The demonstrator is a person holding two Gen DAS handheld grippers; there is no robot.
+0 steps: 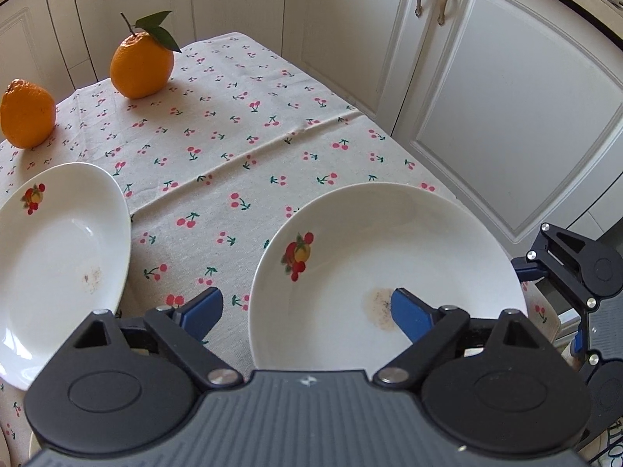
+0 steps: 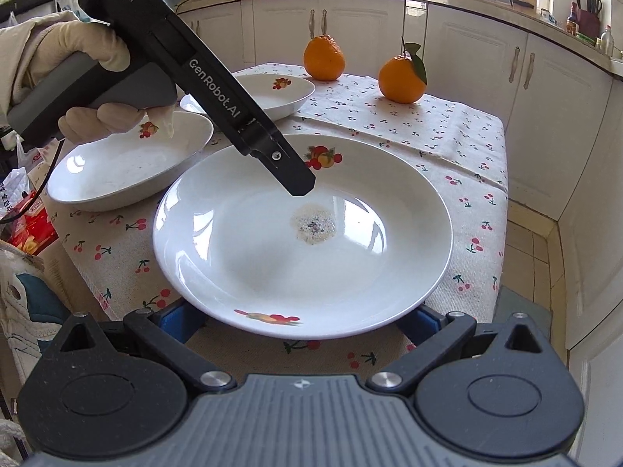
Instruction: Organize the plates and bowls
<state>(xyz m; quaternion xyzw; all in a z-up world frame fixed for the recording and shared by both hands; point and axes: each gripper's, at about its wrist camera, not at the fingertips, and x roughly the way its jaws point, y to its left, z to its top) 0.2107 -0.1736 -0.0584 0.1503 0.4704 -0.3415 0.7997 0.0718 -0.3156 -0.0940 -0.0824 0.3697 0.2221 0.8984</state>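
A large white plate (image 1: 389, 264) (image 2: 303, 249) with fruit prints and a crumb stain lies on the cherry tablecloth near the table's edge. My left gripper (image 1: 307, 315) (image 2: 300, 185) is open and points down at it. One blue finger (image 1: 409, 317) hangs over the plate's inside and the other (image 1: 202, 313) is outside the rim above the cloth. My right gripper (image 2: 301, 323) is open at the plate's near rim, which hides its fingertips. A second plate (image 1: 58, 257) (image 2: 128, 163) lies to the left, and a third (image 2: 272, 93) behind it.
Two oranges (image 1: 142, 64) (image 1: 27, 113) stand at the far end of the table (image 2: 447, 124), one with a leaf. White cabinets (image 1: 486, 89) wrap around the table. A gloved hand (image 2: 97, 50) holds the left gripper. Bags and packets (image 2: 27, 218) lie left of the table.
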